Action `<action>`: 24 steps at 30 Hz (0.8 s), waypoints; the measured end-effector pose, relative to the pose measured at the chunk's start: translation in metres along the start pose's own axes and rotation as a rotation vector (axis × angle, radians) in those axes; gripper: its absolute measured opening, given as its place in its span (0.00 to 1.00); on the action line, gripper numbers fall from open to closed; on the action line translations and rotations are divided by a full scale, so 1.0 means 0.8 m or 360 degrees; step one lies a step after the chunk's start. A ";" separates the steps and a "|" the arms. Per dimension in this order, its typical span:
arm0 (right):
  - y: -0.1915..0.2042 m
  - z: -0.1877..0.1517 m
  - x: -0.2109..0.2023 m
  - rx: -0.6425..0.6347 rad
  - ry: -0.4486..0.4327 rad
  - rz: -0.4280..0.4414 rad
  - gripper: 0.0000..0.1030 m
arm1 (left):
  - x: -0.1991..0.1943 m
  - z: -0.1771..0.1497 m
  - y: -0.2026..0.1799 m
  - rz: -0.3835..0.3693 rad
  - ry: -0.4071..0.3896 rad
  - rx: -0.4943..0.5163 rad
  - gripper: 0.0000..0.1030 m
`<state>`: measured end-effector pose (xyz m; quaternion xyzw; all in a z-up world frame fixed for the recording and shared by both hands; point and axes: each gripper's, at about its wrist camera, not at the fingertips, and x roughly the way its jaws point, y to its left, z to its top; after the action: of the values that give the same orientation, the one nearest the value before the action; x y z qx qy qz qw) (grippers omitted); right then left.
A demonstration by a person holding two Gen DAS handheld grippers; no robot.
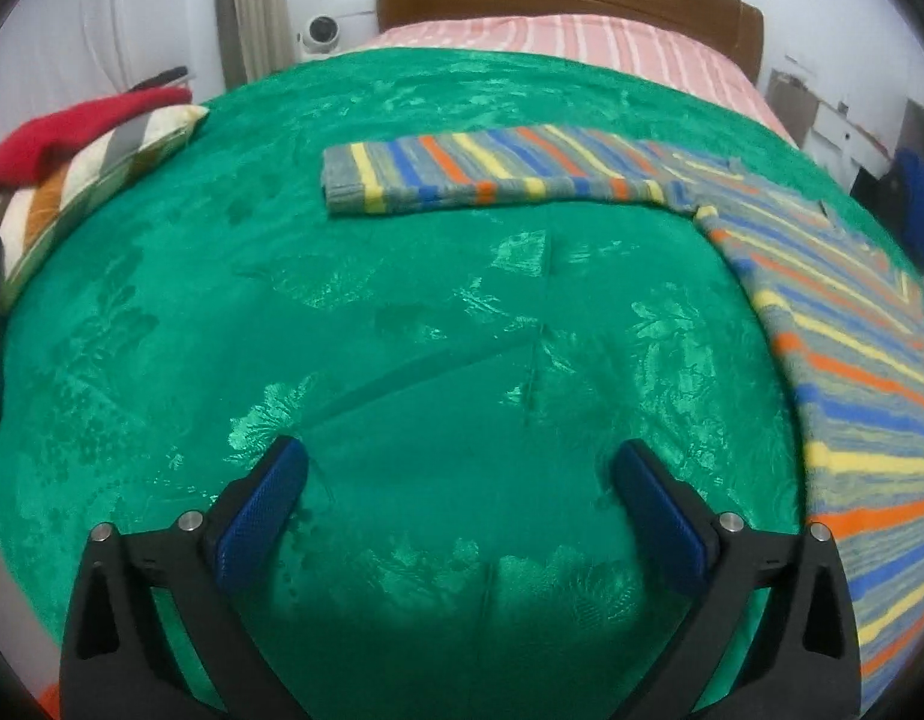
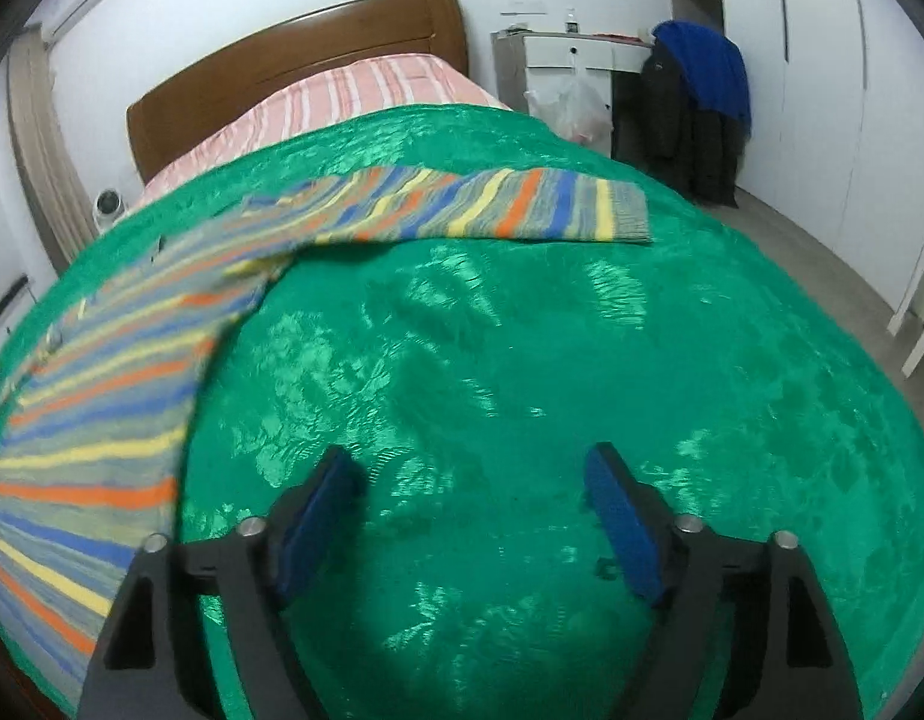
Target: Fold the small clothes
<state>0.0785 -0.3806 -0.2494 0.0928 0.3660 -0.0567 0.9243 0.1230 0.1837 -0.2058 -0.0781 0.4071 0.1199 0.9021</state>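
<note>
Sweater [image 1: 822,312] count: one, striped, flat on the green blanket [image 1: 402,330]. Two grippers. Your left gripper [image 1: 459,462] has jaws spread, nothing between them; the sweater lies right of it, one sleeve [image 1: 492,171] running leftward across the far side. Your right gripper [image 2: 471,468] is likewise spread and empty; sweater left of it, other sleeve [image 2: 492,204] pointing right.

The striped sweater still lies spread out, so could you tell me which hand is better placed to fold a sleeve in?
Probably either: both open tools face a sleeve across bare green blanket. The left tool faces one cuff of the striped sweater slightly more squarely.
</note>
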 end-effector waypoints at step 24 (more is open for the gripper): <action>0.019 -0.010 0.012 -0.0123 0.0000 -0.0066 0.96 | -0.009 -0.018 -0.003 0.0028 -0.0028 0.0061 1.00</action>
<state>0.0829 -0.3644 -0.2600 0.0494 0.3697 -0.0616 0.9258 0.1086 0.1772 -0.2100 -0.0562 0.4022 0.1207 0.9058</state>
